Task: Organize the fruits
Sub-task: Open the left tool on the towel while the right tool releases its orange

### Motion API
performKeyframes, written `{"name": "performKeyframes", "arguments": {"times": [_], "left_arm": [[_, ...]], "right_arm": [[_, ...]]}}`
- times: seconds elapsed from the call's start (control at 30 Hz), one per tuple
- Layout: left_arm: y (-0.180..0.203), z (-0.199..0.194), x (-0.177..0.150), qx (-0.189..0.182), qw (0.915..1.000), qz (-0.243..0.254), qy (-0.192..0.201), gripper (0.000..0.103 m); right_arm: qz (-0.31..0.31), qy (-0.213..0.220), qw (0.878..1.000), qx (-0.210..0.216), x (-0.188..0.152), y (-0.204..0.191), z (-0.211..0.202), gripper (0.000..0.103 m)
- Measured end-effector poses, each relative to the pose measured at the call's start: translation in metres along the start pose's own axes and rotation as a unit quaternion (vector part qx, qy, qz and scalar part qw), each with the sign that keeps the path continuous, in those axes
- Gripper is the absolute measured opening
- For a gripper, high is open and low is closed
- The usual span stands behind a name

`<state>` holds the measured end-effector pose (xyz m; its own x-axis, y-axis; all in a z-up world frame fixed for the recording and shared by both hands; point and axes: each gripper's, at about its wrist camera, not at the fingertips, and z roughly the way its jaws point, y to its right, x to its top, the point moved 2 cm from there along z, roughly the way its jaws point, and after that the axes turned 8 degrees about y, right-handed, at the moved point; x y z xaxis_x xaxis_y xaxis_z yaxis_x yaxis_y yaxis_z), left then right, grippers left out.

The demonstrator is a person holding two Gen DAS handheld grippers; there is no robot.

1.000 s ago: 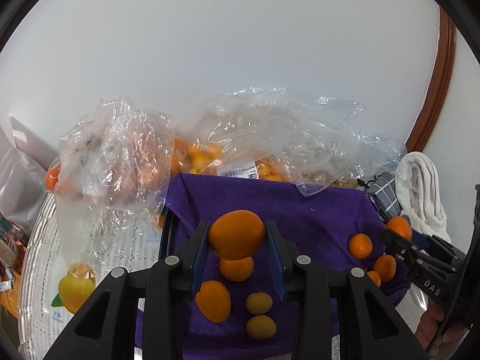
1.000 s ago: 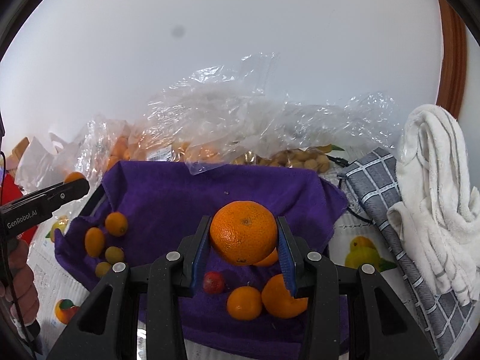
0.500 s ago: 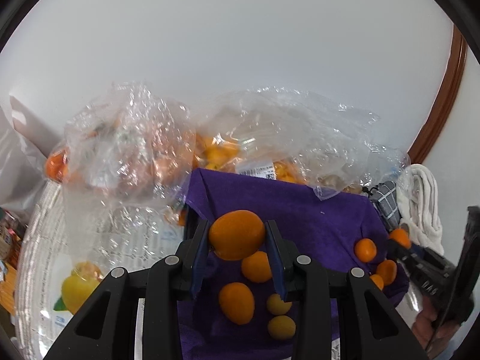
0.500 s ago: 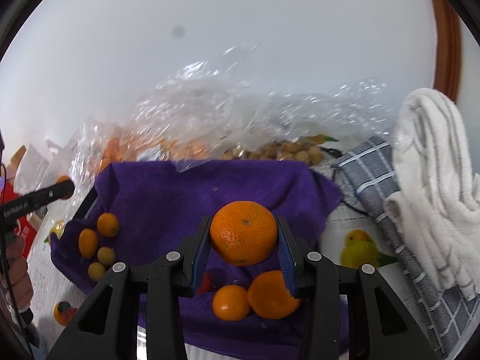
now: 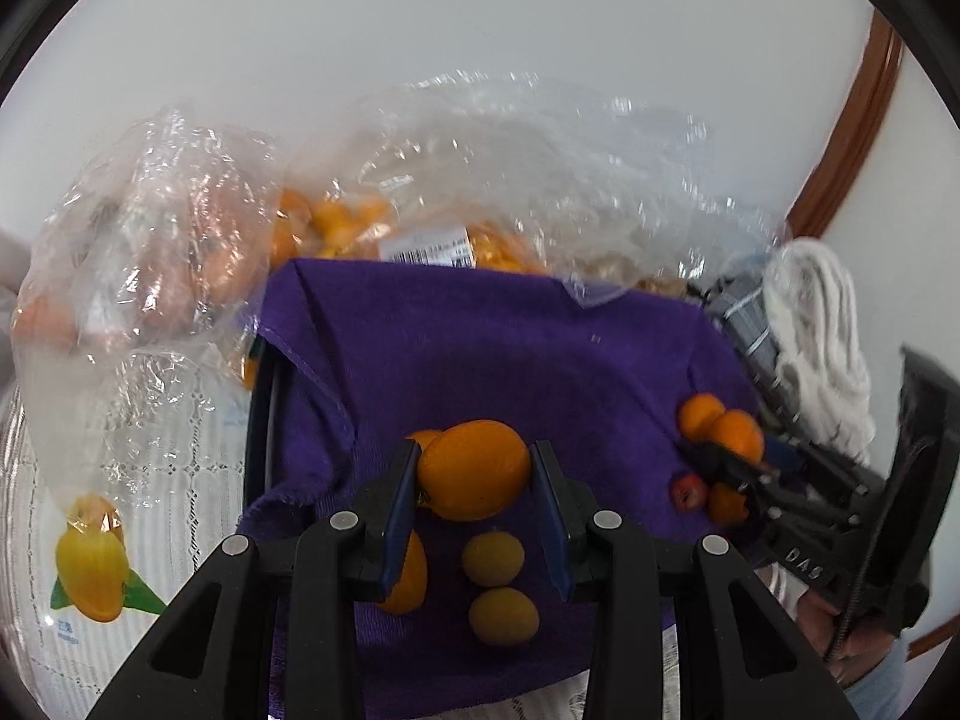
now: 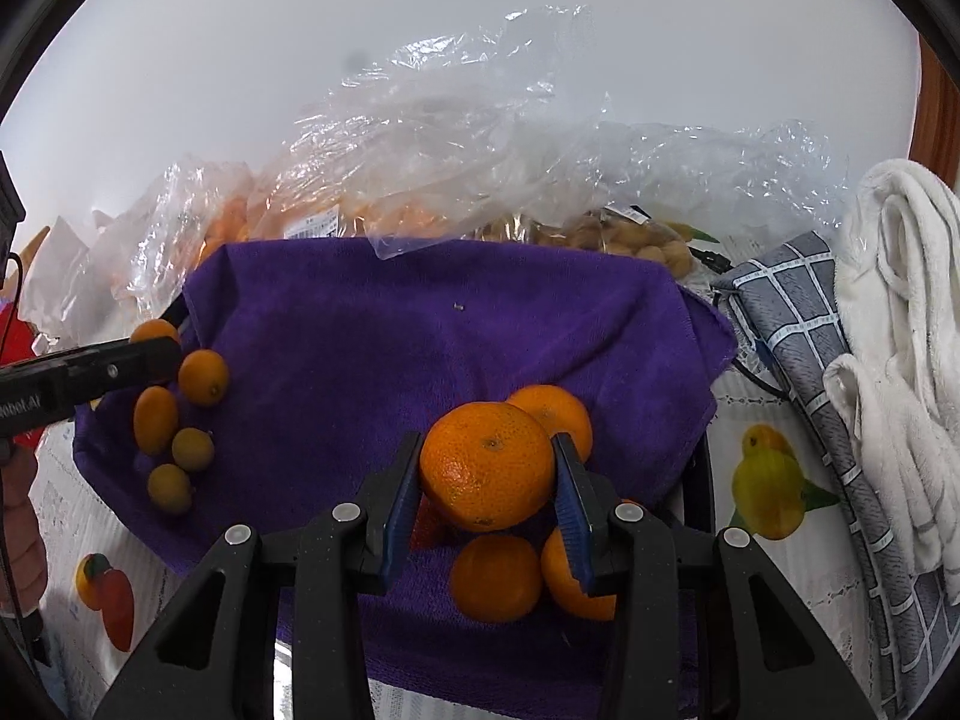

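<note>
My left gripper (image 5: 474, 480) is shut on a smooth oval orange kumquat (image 5: 474, 469), held low over the left part of the purple towel (image 5: 480, 348). Several small kumquats (image 5: 493, 558) lie on the towel just below it. My right gripper (image 6: 486, 477) is shut on a round mandarin (image 6: 486, 465) above the towel's (image 6: 390, 348) right side, where mandarins (image 6: 495, 579) and a small red fruit lie beneath. In the right wrist view the left gripper (image 6: 90, 375) enters from the left over a kumquat cluster (image 6: 192, 449). The right gripper (image 5: 744, 474) shows at the right of the left wrist view.
Clear plastic bags (image 6: 456, 138) of orange fruit (image 5: 336, 222) pile up behind the towel against a white wall. A grey checked cloth (image 6: 804, 324) and a white towel (image 6: 900, 330) lie to the right. A fruit-printed tablecloth (image 6: 768, 492) covers the table.
Both grippers have sunk toward the purple towel with their fruit still held. The left one also drifted right, so the kumquats on the towel sit closer beneath it.
</note>
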<state>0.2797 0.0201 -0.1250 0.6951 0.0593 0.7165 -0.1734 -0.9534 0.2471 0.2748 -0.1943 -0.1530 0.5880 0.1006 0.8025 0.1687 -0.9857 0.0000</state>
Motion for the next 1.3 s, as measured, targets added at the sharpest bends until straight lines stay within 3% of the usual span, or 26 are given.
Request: {"name": "performKeyframes", "arguments": {"times": [0.13, 0.9, 1.0, 1.3], "left_arm": [[0.007, 0.011, -0.005, 0.020, 0.9995, 0.015, -0.020, 0.035], [0.013, 0.020, -0.004, 0.055, 0.9972, 0.032, -0.040, 0.035], [0.014, 0.021, -0.005, 0.064, 0.9965, 0.034, -0.042, 0.041], [0.023, 0.011, 0.000, 0.097, 0.9934, 0.053, -0.029, 0.044]], "right_arm": [[-0.009, 0.001, 1.000, -0.006, -0.001, -0.002, -0.001, 0.041], [-0.012, 0.006, 1.000, -0.007, -0.006, -0.003, -0.019, 0.048], [-0.011, 0.007, 1.000, -0.009, -0.005, -0.002, -0.021, 0.051], [0.012, -0.005, 1.000, -0.003, 0.000, 0.005, -0.037, 0.051]]}}
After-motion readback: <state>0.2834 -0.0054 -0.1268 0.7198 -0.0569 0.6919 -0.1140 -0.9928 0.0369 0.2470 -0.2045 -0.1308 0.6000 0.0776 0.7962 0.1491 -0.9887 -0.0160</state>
